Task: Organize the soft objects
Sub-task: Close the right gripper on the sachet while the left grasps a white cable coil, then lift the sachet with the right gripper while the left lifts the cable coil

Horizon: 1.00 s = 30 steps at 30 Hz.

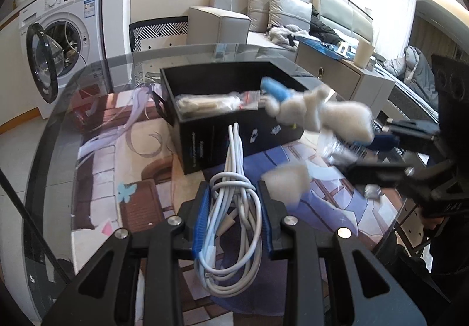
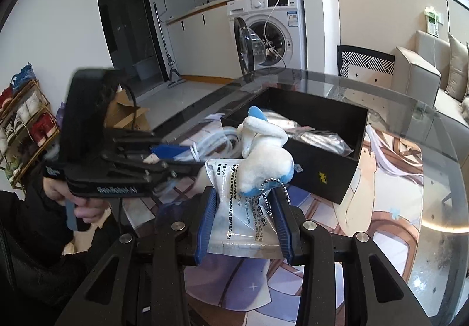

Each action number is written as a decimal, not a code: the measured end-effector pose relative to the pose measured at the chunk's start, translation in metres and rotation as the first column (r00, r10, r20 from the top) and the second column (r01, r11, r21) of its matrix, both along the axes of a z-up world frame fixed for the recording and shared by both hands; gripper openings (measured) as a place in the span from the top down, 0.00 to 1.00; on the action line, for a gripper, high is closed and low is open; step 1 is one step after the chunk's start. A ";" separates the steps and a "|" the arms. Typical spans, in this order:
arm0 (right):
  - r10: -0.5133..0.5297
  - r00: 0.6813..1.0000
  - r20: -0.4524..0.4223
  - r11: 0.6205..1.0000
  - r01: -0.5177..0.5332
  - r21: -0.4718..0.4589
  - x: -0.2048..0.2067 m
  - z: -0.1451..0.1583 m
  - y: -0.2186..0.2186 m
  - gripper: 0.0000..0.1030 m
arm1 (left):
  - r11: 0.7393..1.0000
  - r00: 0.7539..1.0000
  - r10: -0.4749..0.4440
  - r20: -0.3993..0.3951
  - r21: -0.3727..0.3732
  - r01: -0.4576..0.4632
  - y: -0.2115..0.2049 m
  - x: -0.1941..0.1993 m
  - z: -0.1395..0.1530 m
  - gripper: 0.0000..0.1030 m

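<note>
My left gripper (image 1: 233, 194) is shut on a bundle of white cable (image 1: 234, 208) and holds it just in front of the black box (image 1: 205, 138). My right gripper (image 2: 245, 203) is shut on a white printed pouch (image 2: 234, 208), with a white and blue plush toy (image 2: 263, 153) on a bead chain resting on top of it. In the left wrist view the plush (image 1: 307, 109) and right gripper (image 1: 366, 156) hang at the box's right end. The box (image 2: 322, 167) holds clear plastic packets (image 1: 211, 103).
The glass table (image 1: 88, 85) carries a printed mat (image 2: 366, 208). A washing machine (image 1: 58, 41) with its door open stands beyond the table. A sofa (image 1: 234, 21) and a low cabinet (image 1: 337, 74) stand behind the box. A shoe rack (image 2: 23, 126) is at the left.
</note>
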State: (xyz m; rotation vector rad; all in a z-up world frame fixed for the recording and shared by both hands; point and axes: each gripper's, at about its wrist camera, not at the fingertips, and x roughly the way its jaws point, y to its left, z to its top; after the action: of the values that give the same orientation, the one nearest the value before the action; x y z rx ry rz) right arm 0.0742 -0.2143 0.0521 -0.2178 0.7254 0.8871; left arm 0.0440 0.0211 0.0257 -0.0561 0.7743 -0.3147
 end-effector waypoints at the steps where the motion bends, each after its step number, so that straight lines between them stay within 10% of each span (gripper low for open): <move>1: -0.007 1.000 0.009 1.000 0.007 -0.024 0.000 -0.002 0.002 0.63 | 1.000 1.000 0.002 0.006 0.000 -0.002 0.001 -0.001 0.002 0.72; 9: -0.045 0.973 0.227 0.940 0.118 -0.319 -0.012 -0.025 0.027 0.63 | 1.000 1.000 0.017 0.018 -0.006 -0.017 0.006 0.001 0.007 0.72; 30: -0.060 0.897 0.438 0.949 0.188 -0.255 -0.039 0.019 0.021 0.63 | 0.999 0.998 0.036 0.060 -0.013 -0.035 0.009 -0.005 0.020 0.72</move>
State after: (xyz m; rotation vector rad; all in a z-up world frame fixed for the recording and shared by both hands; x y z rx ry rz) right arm 0.0357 -0.1932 0.0711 -0.6034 0.4491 0.5748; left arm 0.0393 0.0306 0.0455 -0.0709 0.7109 -0.2856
